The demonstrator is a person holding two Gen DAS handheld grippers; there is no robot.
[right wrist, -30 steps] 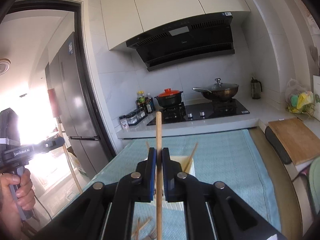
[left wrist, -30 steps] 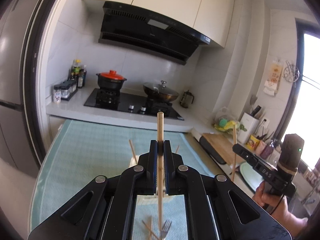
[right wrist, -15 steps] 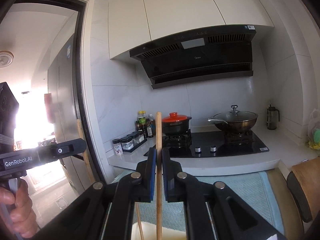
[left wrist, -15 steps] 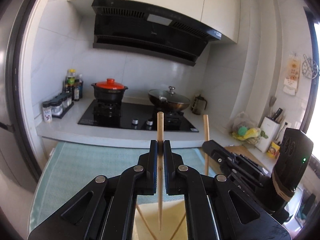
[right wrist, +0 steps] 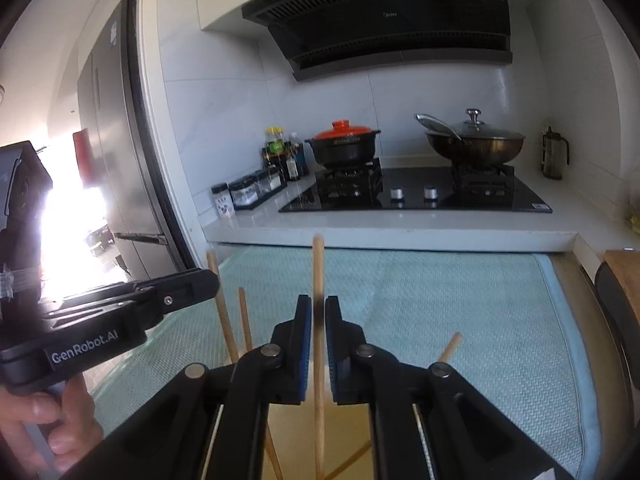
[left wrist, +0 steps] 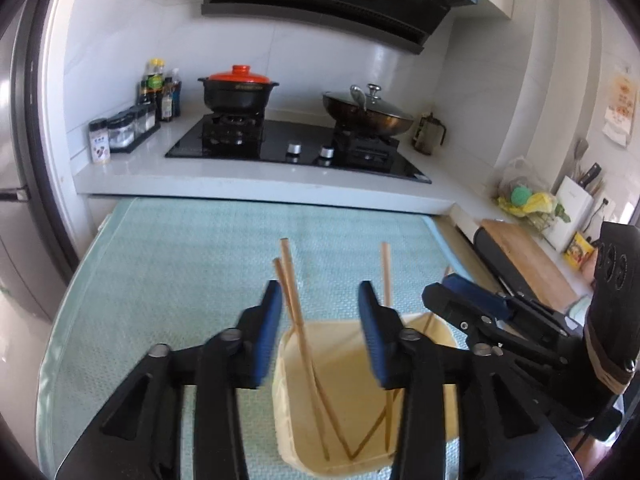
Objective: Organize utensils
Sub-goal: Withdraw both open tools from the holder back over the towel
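Over the cream container (left wrist: 288, 412) on the teal mat (left wrist: 168, 280), my left gripper (left wrist: 318, 312) is opening, pads clear of the chopsticks (left wrist: 298, 328) leaning upright inside. My right gripper (right wrist: 318, 320) is opening too, one chopstick (right wrist: 319, 276) upright between its pads.

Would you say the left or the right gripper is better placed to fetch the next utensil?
Left, probably. The left gripper has nothing between its opening jaws above the cream container, while the right gripper, also opening, has a chopstick between its jaws.

White tiled wall (left wrist: 320, 60), black range hood (right wrist: 392, 12), steel fridge (right wrist: 108, 160)
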